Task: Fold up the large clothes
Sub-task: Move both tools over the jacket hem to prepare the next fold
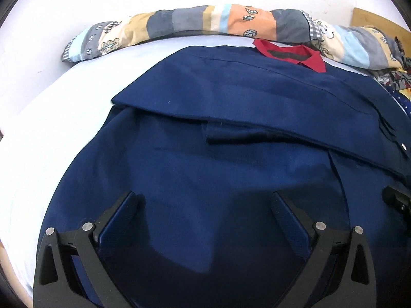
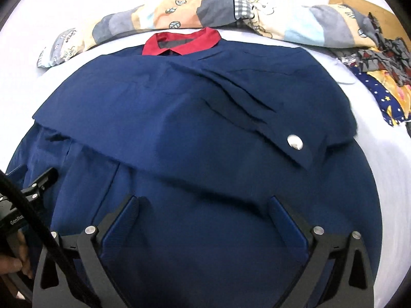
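Matt navy cloth shirt [image 1: 231, 159]

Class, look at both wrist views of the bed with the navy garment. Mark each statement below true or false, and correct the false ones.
1. The navy garment has a red collar. True.
2. The right gripper is clamped shut on a sleeve. False: its jaws stand wide open over the cloth, with nothing pinched between them.
3. A patterned quilt lies rolled beyond the collar. True.
4. The folded sleeve's cuff carries a silver snap button. True.
5. The left gripper holds the quilt. False: it is open, above the garment's lower part.
6. The garment lies on a bare wooden floor. False: it lies on a pale sheet.
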The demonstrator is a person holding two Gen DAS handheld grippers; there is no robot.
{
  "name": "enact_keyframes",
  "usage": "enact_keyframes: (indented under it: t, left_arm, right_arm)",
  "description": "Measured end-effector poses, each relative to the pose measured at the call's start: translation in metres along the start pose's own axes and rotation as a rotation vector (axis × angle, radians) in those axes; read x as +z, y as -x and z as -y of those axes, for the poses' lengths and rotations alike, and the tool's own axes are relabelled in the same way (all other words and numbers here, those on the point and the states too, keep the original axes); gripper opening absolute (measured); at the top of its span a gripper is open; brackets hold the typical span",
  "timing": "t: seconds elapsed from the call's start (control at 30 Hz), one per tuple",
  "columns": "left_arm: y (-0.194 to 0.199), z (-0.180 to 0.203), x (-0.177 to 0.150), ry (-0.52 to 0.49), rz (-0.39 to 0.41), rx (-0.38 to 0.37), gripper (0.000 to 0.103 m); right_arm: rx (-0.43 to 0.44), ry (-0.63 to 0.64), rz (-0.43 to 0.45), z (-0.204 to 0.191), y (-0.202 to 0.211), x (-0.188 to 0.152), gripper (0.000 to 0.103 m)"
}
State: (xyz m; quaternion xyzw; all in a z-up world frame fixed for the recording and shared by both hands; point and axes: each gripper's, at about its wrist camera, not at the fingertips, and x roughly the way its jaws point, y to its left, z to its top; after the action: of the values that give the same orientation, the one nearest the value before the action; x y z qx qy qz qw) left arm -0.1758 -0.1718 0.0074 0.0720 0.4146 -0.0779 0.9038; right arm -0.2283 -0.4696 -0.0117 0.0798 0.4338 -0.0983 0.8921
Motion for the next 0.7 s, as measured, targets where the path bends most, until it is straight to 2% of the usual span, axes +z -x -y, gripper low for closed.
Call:
enact_keyframes:
  t: [0.1,0.23,0.47,0.5,0.57,0.6,0.63,0.7]
  left_arm:
    - [0.002,-0.001,-0.005,0.009,0.024,-0.007,0.103]
    - [-0.003,-0.003,-0.003,0.019,0.009,-0.023,0.103]
    - [-0.005,0.001,-0.002,0.016,-0.017,-0.004,0.103]
    - [-0.005,0.0,0.0,0.014,-0.036,-0.009,0.103]
    - [0.001,-0.002,0.01,-0.008,-0.128,-0.064,0.101]
    - [0.008,-0.005,0.012,-0.007,-0.141,-0.093,0.092]
    - [0.025,-0.013,0.014,-0.005,-0.146,-0.123,0.089]
    - [0.058,-0.031,0.009,-0.004,-0.146,-0.162,0.089]
  right_arm:
    - [-0.007,-0.024,0.021,-0.001,0.006,-0.013,0.103]
    - [-0.028,0.017,0.125,-0.005,0.008,-0.031,0.103]
    - [-0.033,0.022,0.09,-0.007,0.006,-0.025,0.103]
    - [-0.026,0.029,0.073,-0.006,0.006,-0.023,0.103]
    - [0.017,0.068,-0.053,-0.003,0.006,-0.009,0.103]
    - [0.044,0.07,-0.117,0.001,0.008,-0.001,0.09]
    - [0.117,0.06,-0.152,0.01,0.022,0.006,0.08]
    - [0.203,0.053,-0.147,0.025,0.058,0.008,0.079]
